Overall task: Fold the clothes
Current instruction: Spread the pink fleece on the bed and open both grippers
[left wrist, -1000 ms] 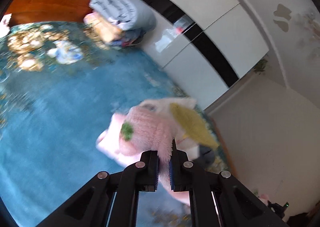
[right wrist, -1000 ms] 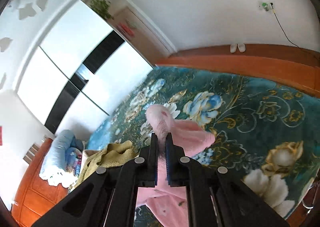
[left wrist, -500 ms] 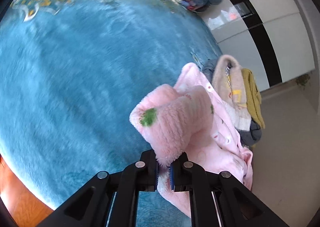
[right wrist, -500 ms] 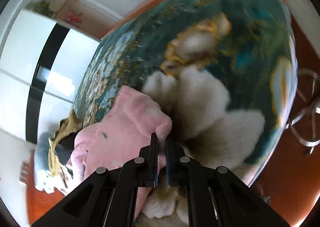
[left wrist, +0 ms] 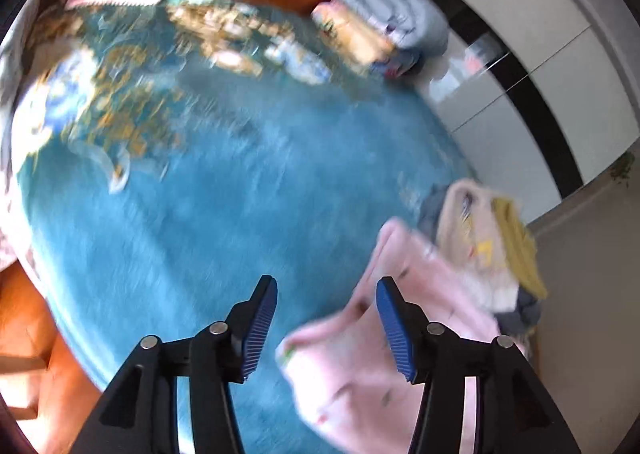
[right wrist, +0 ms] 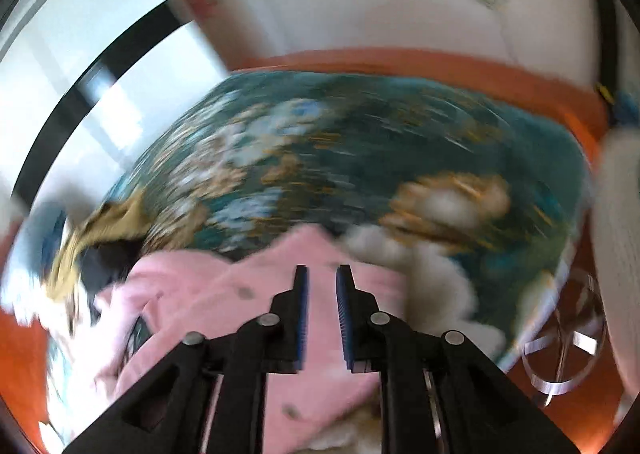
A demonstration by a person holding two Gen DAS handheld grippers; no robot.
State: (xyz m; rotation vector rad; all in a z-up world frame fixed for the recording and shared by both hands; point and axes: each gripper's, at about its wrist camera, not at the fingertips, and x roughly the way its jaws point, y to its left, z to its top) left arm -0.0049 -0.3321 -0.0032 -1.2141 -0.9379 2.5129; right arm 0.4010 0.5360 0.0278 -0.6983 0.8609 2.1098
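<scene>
A fuzzy pink garment (left wrist: 404,338) with small dark specks lies rumpled on the blue flowered bedspread (left wrist: 224,214), as the left tool (left wrist: 326,318) and right tool (right wrist: 322,318) open, gripping nothing.

Bright daylight, perhaps from a window — both fisheye views motion-blurred, bent and dark at the rims.

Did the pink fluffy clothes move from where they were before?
Yes. The pink garment dropped from the opening left tongs onto the blue blanket, beside the clothes pile.
</scene>
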